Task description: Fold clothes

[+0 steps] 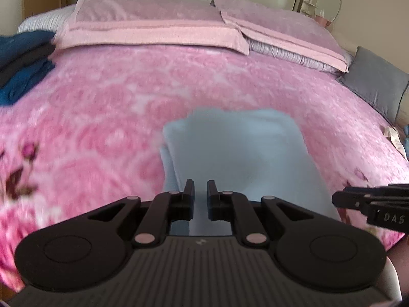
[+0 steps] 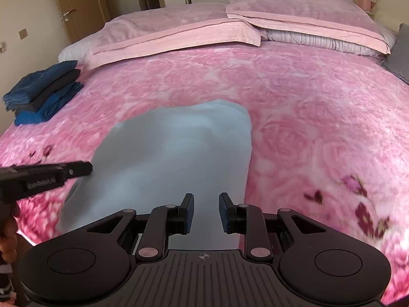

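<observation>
A folded light blue garment lies on the pink flowered bedspread, its shape blurred. My left gripper hovers over its near left part, jaws a narrow gap apart with nothing pinched between them. My right gripper stands open over the garment's near right part, and only cloth shows behind its wider gap. From the side, the left gripper reaches in over the garment's left edge in the right wrist view. The right gripper pokes in from the right in the left wrist view.
A stack of folded dark blue clothes sits at the bed's far left. Pink pillows line the head of the bed. A grey cushion lies at the right edge. A hand shows at the left.
</observation>
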`<act>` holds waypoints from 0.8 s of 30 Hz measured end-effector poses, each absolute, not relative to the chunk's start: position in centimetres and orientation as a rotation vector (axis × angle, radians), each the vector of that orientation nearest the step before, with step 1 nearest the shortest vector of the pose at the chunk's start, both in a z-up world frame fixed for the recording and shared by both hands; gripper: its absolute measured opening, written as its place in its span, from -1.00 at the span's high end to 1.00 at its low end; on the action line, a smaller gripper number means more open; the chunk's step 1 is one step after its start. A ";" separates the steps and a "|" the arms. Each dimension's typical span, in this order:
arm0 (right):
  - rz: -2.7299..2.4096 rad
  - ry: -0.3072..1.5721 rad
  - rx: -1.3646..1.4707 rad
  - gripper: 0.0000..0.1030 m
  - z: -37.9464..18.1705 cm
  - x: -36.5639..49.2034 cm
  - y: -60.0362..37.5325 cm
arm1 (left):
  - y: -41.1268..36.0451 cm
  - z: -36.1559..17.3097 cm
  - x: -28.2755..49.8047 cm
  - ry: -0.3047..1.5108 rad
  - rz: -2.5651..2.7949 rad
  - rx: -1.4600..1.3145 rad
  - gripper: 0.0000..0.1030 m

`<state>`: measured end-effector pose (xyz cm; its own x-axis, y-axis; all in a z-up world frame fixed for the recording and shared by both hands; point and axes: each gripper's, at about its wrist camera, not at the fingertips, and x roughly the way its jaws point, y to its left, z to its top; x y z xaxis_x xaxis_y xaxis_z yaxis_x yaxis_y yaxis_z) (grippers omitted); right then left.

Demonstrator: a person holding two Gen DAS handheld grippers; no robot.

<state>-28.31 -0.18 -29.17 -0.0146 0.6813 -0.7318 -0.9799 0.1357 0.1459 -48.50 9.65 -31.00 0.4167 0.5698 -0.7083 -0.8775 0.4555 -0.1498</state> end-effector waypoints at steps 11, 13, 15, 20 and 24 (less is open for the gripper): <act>1.405 0.805 -0.462 0.20 -31.4 -28.5 -3.0 | 6.0 -30.1 -50.0 0.600 1.059 -0.587 0.80; 1.416 0.813 -0.405 -0.12 -30.6 -28.0 -4.6 | 4.3 -29.0 -50.3 0.579 1.077 -0.580 0.70; 1.416 0.818 -0.364 -0.21 -30.1 -27.6 -6.2 | 2.5 -28.4 -50.7 0.563 1.094 -0.583 0.55; 1.410 0.869 -0.389 -0.23 -31.1 -27.5 -9.5 | -1.8 -29.0 -50.4 0.593 1.084 -0.628 0.45; 1.416 0.872 -0.409 -0.23 -31.4 -28.2 -12.0 | -4.7 -29.1 -49.5 0.650 1.085 -0.577 0.35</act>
